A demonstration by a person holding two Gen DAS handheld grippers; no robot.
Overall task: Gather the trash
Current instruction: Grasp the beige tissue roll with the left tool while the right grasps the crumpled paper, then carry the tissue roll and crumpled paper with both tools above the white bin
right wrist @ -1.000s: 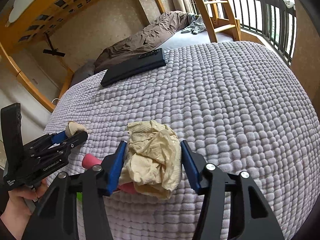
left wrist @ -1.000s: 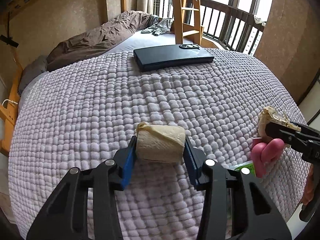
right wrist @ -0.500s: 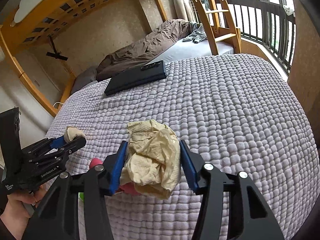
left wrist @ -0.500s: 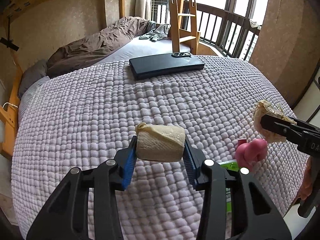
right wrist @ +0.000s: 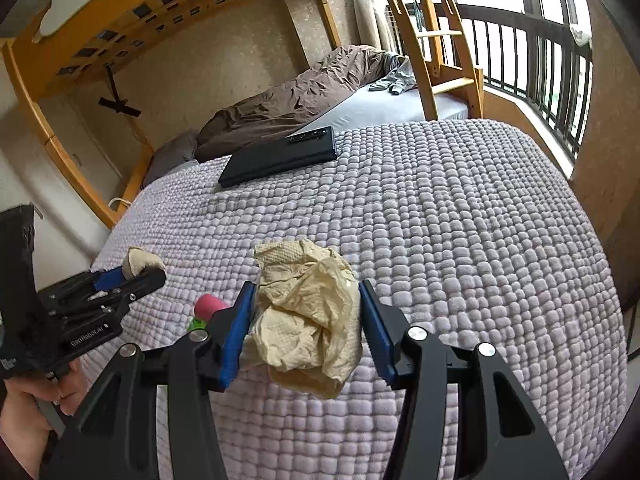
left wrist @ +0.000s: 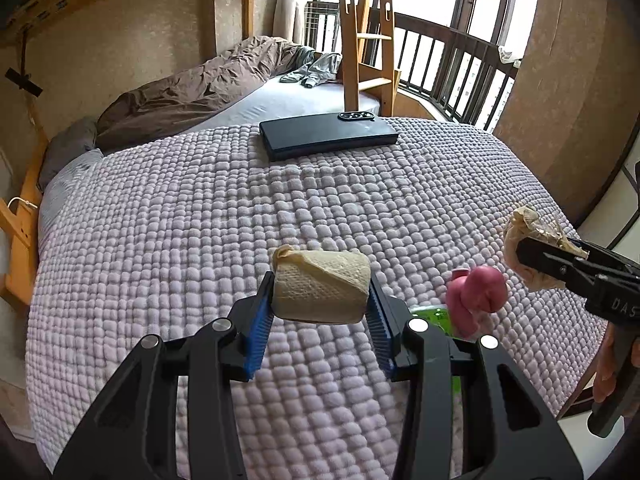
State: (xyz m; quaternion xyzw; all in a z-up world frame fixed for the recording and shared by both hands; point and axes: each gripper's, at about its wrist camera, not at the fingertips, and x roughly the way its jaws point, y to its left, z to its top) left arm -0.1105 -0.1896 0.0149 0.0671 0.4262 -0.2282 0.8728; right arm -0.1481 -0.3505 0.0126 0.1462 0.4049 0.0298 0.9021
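**A:** Left wrist view: huge lilac bobbly blanket (left wrist: 200, 240) fills everything, dark phone (left wrist: 328, 138) lying flat at its far end. What's each gripper got?

**B:** left gripper (left wrist: 321, 304) is clamped on a folded paper towel wad (left wrist: 320, 294), lifted above the blanket. right gripper (right wrist: 306, 312) pinches a crumpled tissue (right wrist: 308, 320), also held up. Pink toy (left wrist: 476, 292) sits near the blanket's edge, something green (left wrist: 434, 314) beside it.

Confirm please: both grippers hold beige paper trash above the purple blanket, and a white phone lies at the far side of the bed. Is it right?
Not quite. The phone is dark, nearly black, not white, as the left wrist view shows. The rest holds: the left gripper grips a folded paper wad, the right gripper a crumpled paper towel, both above the purple blanket.
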